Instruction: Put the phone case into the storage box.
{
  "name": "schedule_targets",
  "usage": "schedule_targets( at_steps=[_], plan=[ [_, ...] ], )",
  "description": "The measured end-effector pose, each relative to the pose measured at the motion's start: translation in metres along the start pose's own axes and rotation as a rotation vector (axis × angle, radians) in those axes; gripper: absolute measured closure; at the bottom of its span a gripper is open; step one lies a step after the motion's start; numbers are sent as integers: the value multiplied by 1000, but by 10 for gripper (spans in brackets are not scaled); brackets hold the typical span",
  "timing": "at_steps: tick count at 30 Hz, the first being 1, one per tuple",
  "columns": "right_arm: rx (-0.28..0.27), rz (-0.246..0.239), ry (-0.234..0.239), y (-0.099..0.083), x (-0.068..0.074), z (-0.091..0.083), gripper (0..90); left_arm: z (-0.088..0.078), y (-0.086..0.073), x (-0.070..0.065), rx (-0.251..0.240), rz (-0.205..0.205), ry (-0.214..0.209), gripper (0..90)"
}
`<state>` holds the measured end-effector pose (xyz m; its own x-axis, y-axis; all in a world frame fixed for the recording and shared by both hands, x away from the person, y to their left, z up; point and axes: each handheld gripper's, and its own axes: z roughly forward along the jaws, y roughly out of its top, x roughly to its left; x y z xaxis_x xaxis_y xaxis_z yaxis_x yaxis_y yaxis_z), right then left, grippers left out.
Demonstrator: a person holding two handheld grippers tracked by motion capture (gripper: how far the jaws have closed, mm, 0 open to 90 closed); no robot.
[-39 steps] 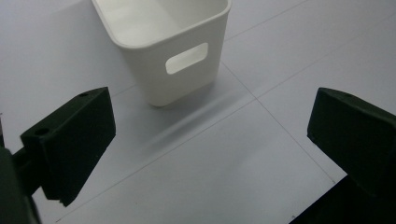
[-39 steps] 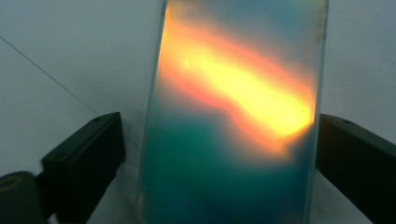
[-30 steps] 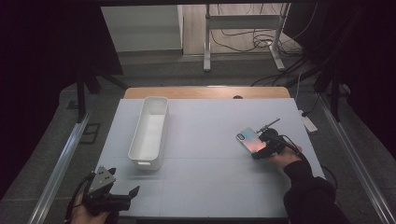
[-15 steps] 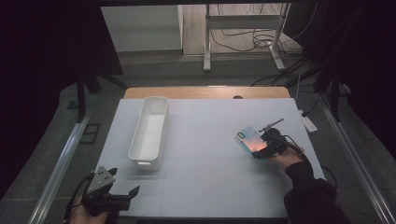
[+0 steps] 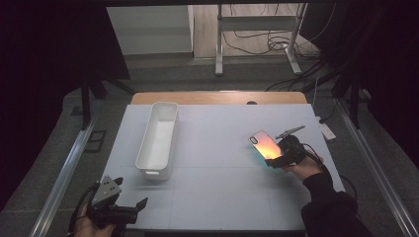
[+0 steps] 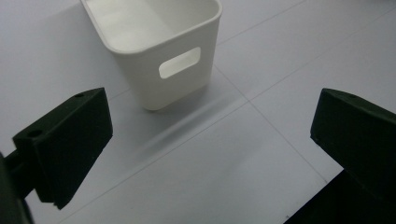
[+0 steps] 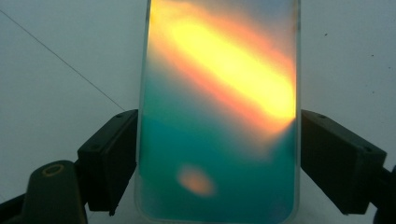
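Left gripper (image 5: 136, 206) idles at the table's (image 5: 222, 197) near edge, jaws apart, nothing between. Right gripper (image 7: 217, 154) clamps the phone (image 7: 219, 107) by its long edges, lifted at right; carry level to the white bin (image 5: 158, 138). Right gripper view confirms pad contact; high view gives the route.

The phone case (image 5: 266, 145), glossy with an orange-to-teal gradient and a clear rim, sits at about four o'clock on the desk (image 5: 217, 148), tilted up, its camera end toward ten o'clock.
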<state>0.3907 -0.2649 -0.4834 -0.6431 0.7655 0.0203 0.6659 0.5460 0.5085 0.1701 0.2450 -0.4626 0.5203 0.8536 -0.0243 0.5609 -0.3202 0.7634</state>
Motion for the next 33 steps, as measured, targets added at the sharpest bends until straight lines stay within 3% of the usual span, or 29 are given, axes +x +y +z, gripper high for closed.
schedule_targets(
  at_steps=[4, 13, 21, 33],
  plan=[
    [-19, -1, 15, 0, 2, -3, 168, 0, 0, 4, -13, -22, -21, 0],
    [-75, 9, 35, -2, 4, -16, 167, 2, 6, 2, -47, 12, -30, 0],
    [-130, 3, 82, -3, 10, -27, 168, 8, 16, -2, -77, -6, -101, 0],
    [-203, -13, 126, -4, 17, -40, 168, 17, 38, -6, -128, 9, -184, 0]
  ],
)
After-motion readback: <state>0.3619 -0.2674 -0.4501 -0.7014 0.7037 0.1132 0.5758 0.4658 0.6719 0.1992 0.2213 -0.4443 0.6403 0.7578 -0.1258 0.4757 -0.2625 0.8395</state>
